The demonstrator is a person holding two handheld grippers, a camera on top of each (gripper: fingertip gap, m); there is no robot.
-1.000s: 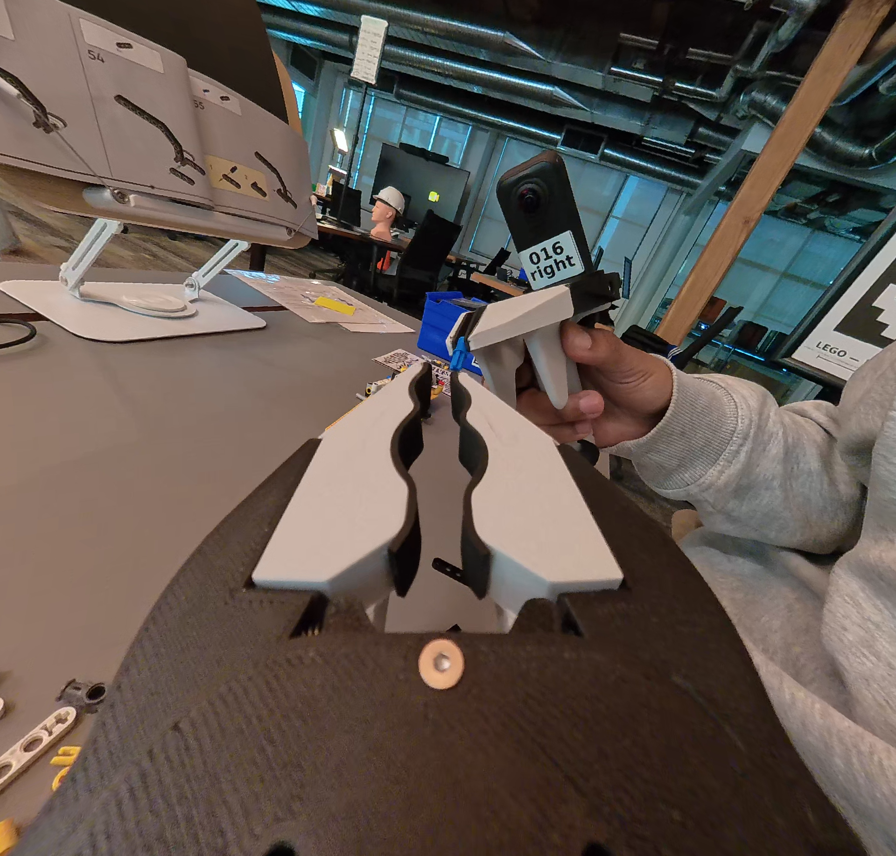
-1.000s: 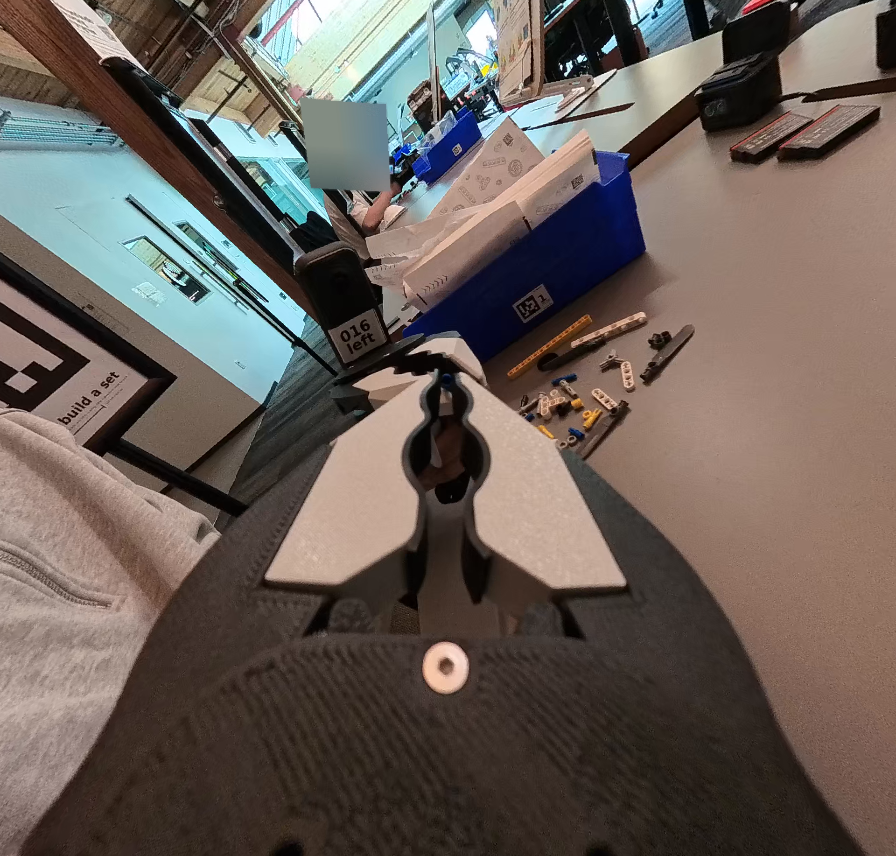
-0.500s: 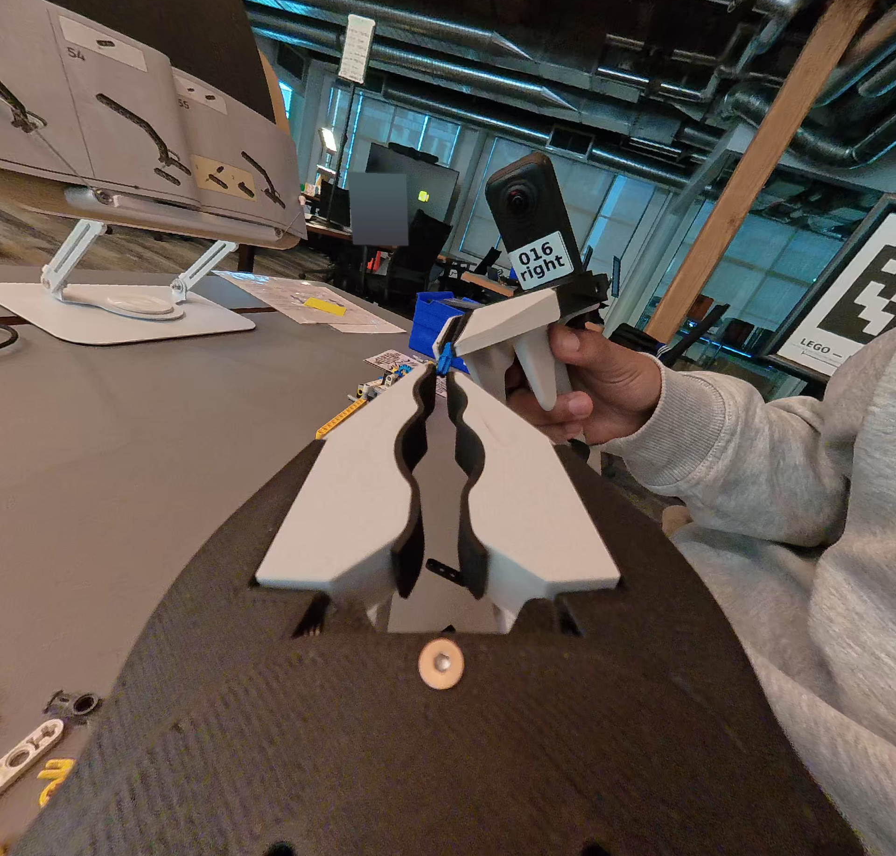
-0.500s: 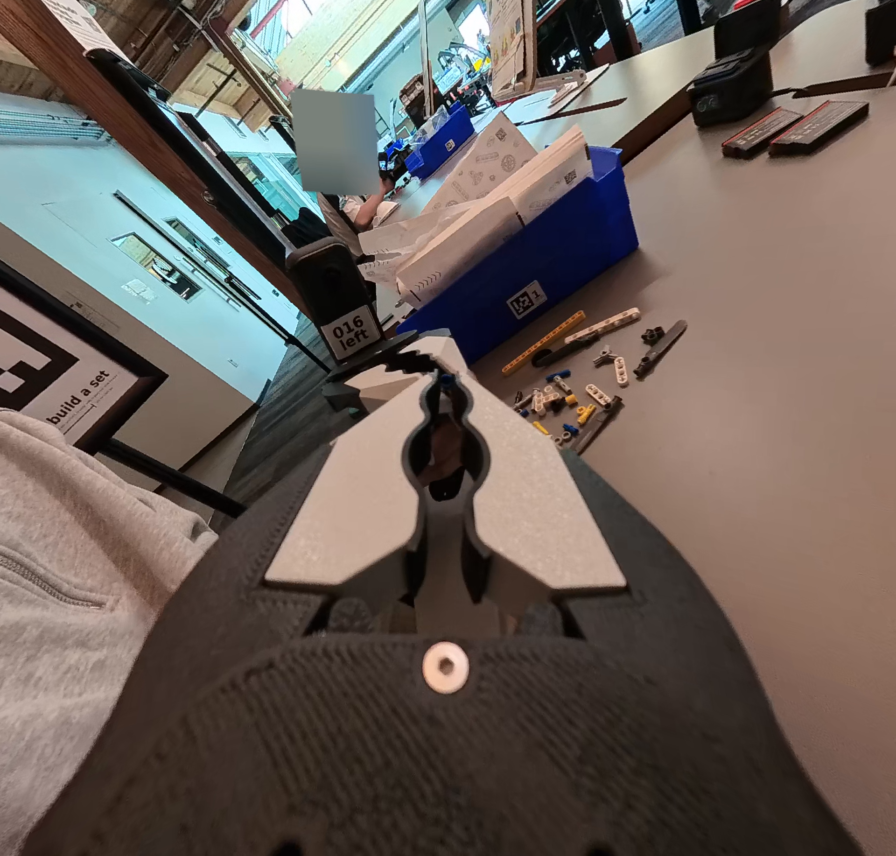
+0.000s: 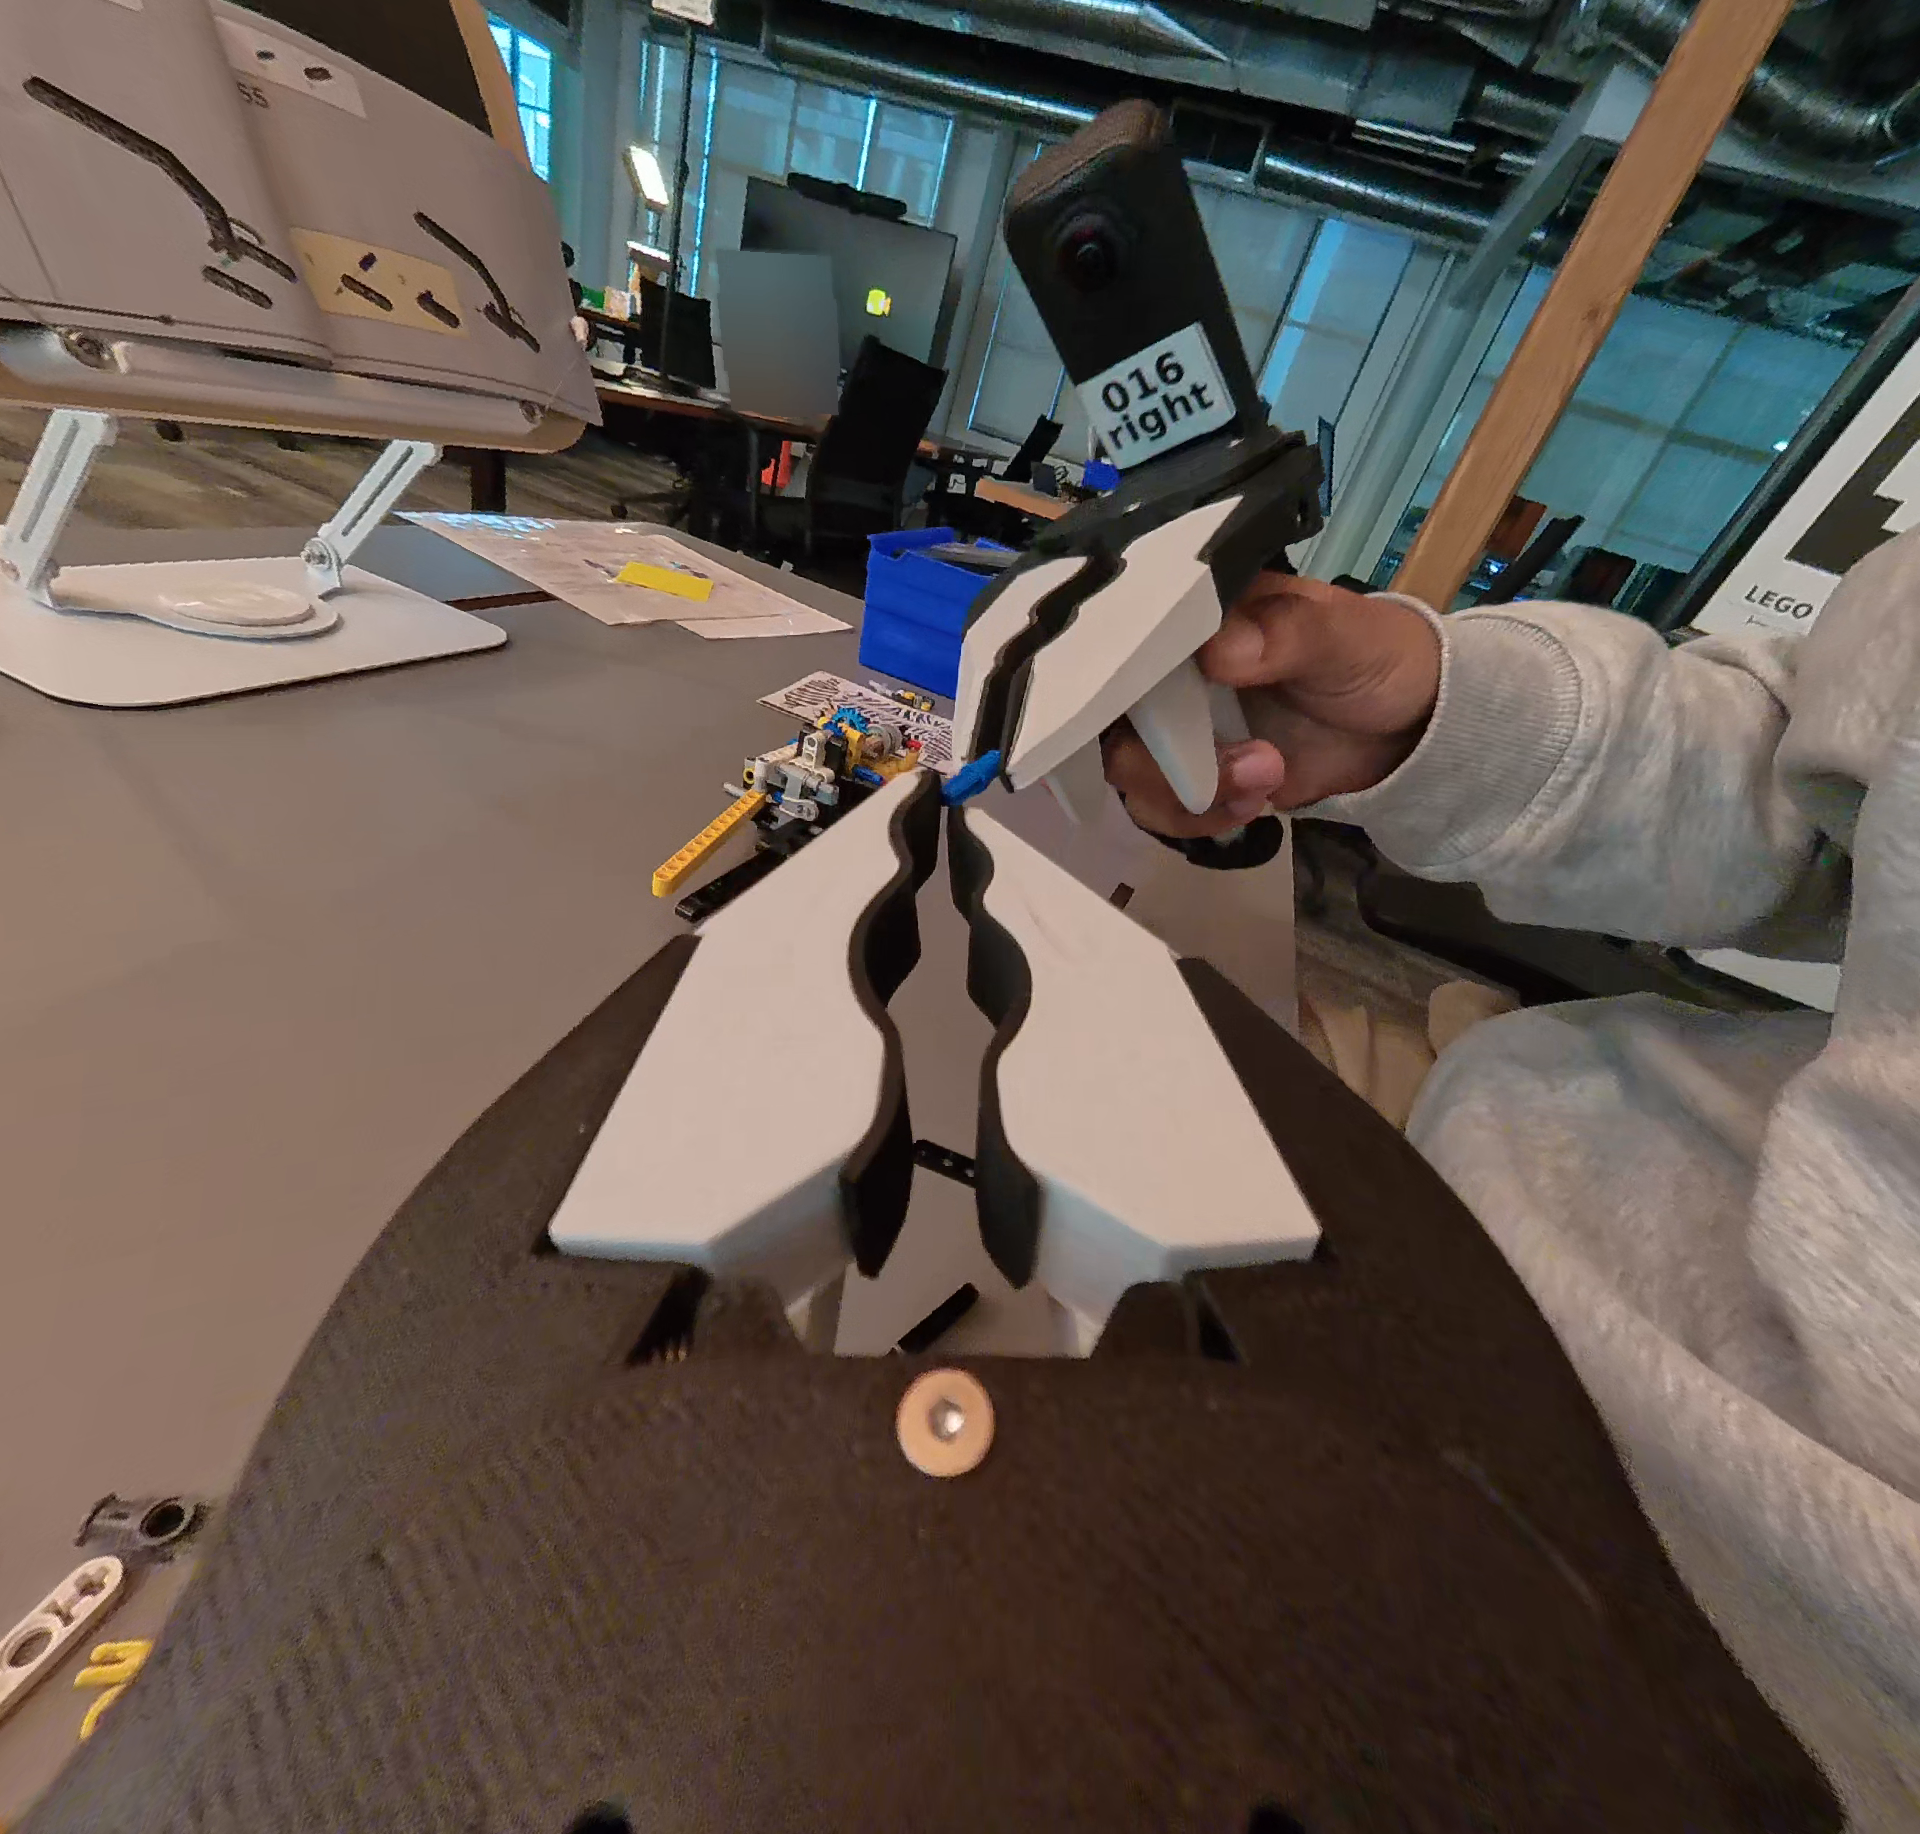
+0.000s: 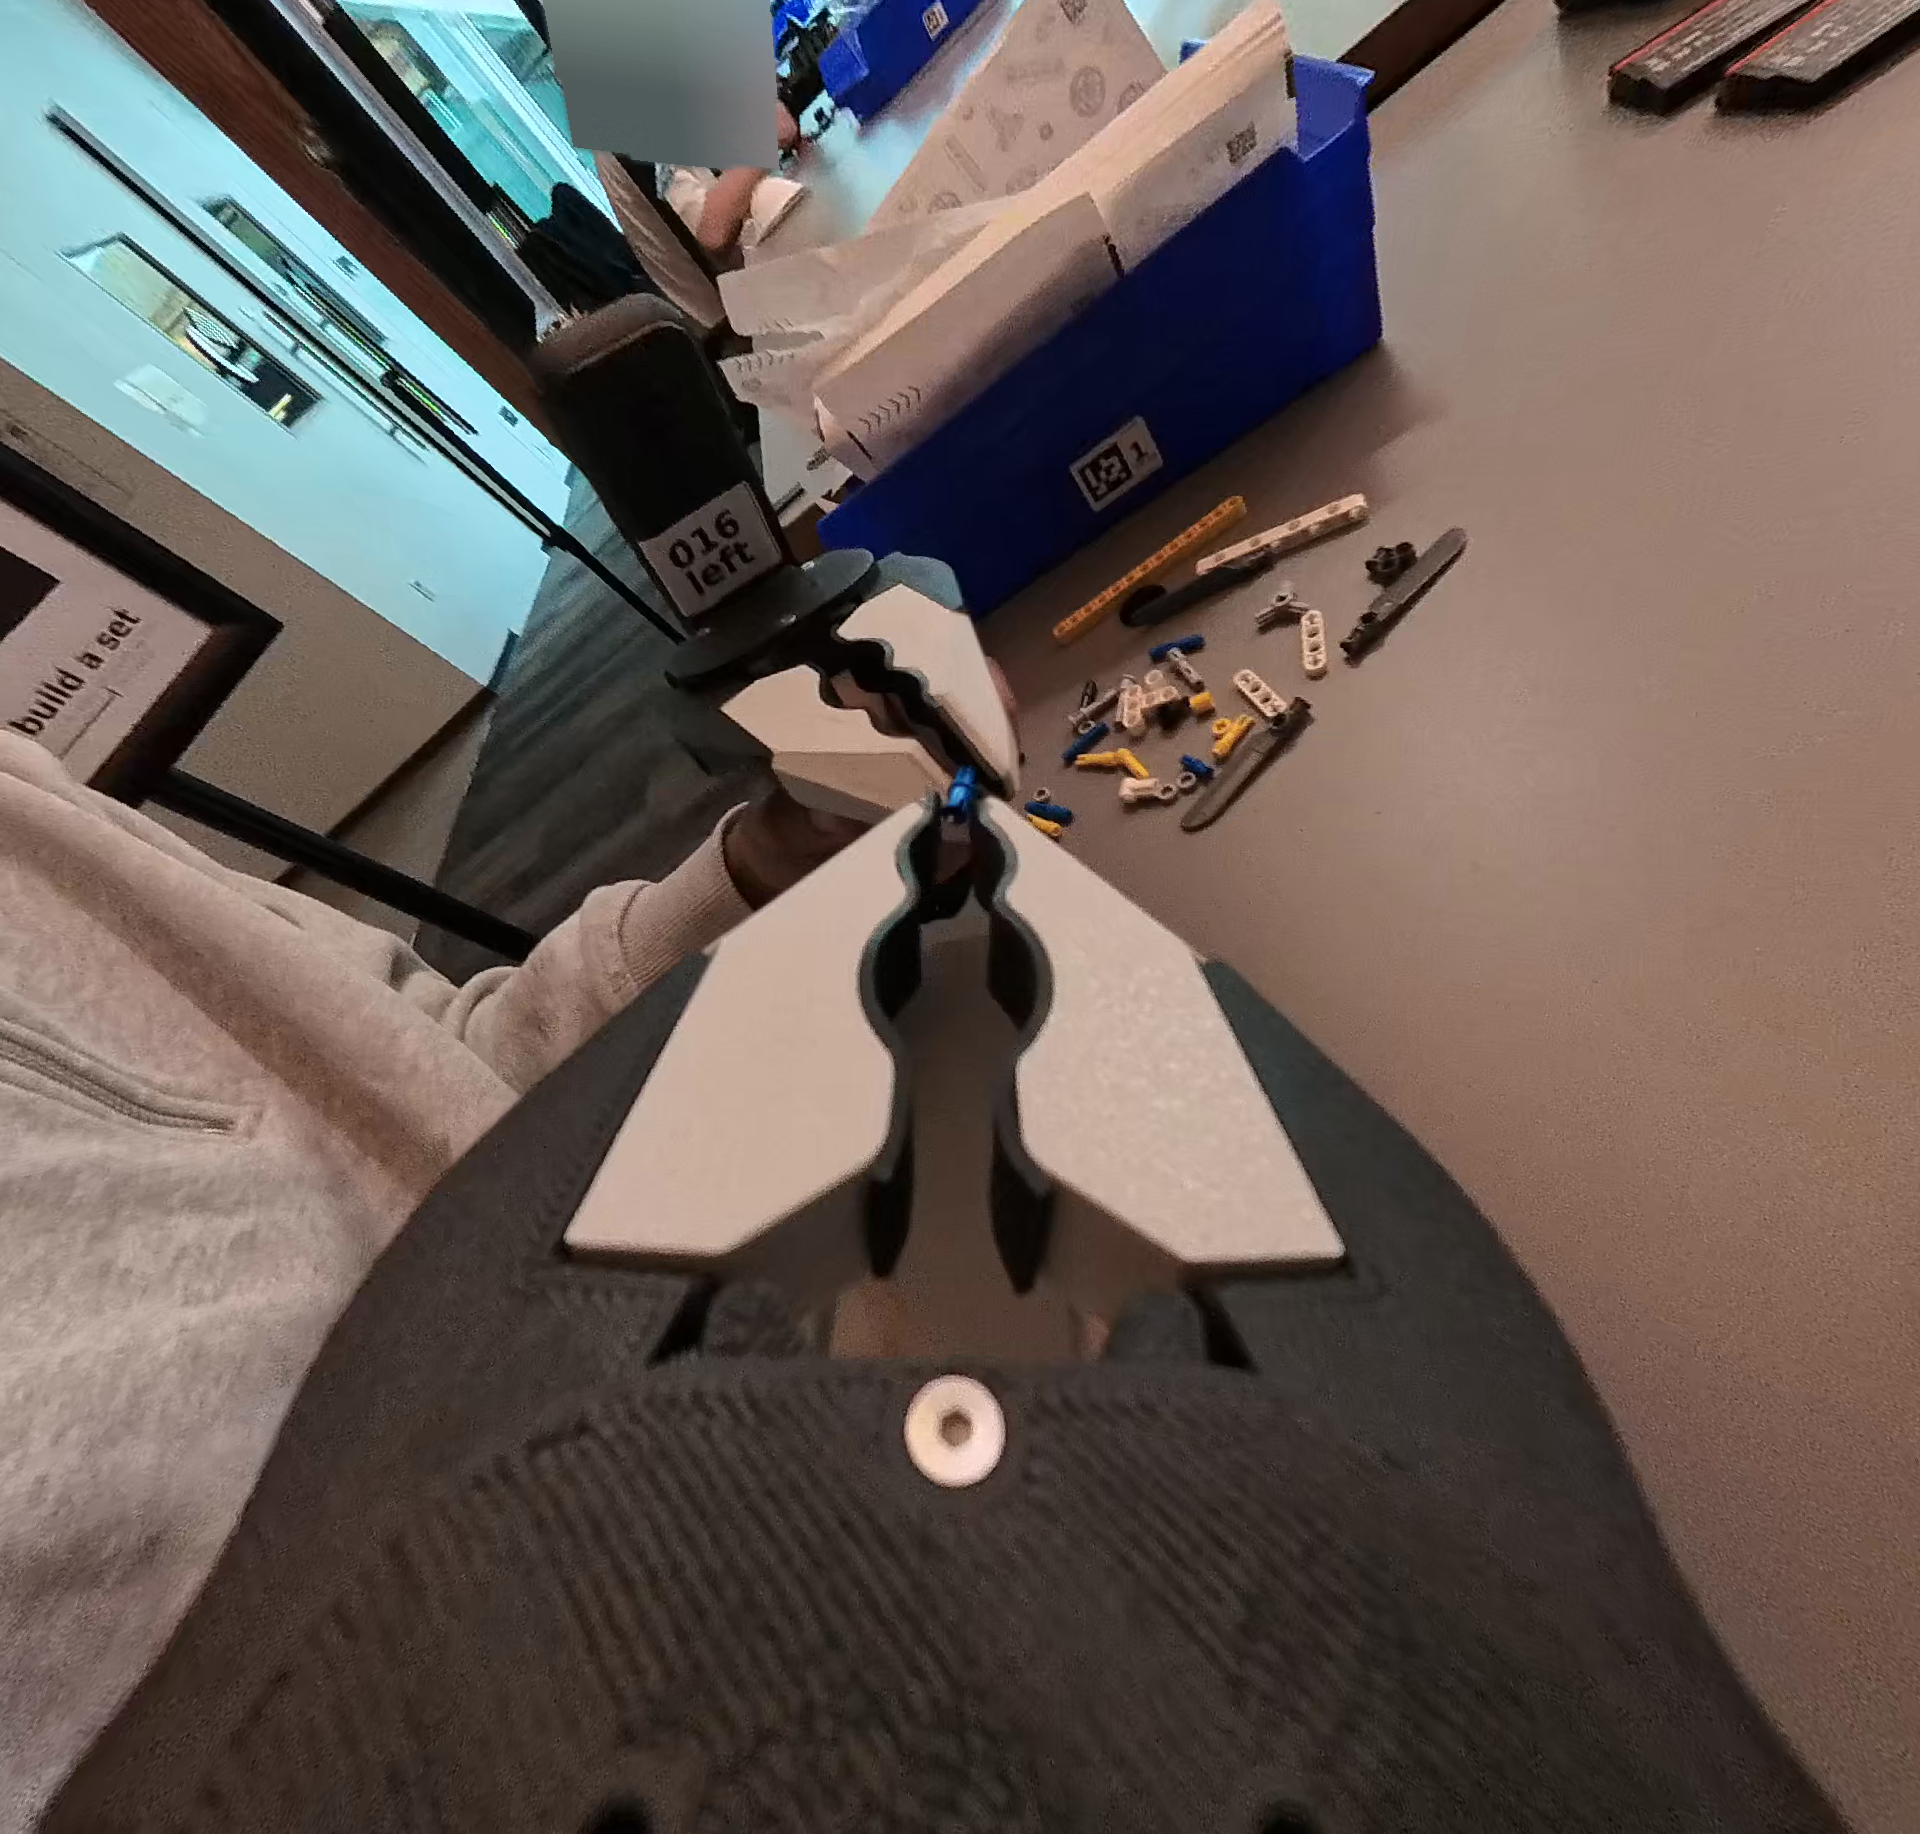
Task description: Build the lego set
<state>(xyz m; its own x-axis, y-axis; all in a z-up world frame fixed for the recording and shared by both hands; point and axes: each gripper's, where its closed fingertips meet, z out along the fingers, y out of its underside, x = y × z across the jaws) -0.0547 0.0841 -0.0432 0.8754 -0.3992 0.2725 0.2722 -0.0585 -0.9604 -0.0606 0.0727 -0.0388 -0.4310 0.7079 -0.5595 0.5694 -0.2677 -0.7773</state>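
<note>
My right gripper [image 6: 956, 816] is pinching a small blue pin [image 6: 958, 792] at its fingertips, held above the bench [image 6: 1558, 849]. My left gripper [image 5: 933, 805] meets that pin tip to tip, its jaws drawn nearly together; I cannot tell whether it grips. Beyond lie loose lego pieces [image 6: 1174, 714], then a blue bin [image 6: 1195, 402] of paper bags towards the far edge.

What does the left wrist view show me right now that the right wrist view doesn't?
Only the left wrist view shows the instruction booklet on its white stand and the partly built lego assembly on the table. Only the right wrist view shows the loose lego pieces scattered by the blue bin of paper bags. Both show the small blue pin pinched at the tip of the right gripper, right beside the tip of the left gripper.
</note>
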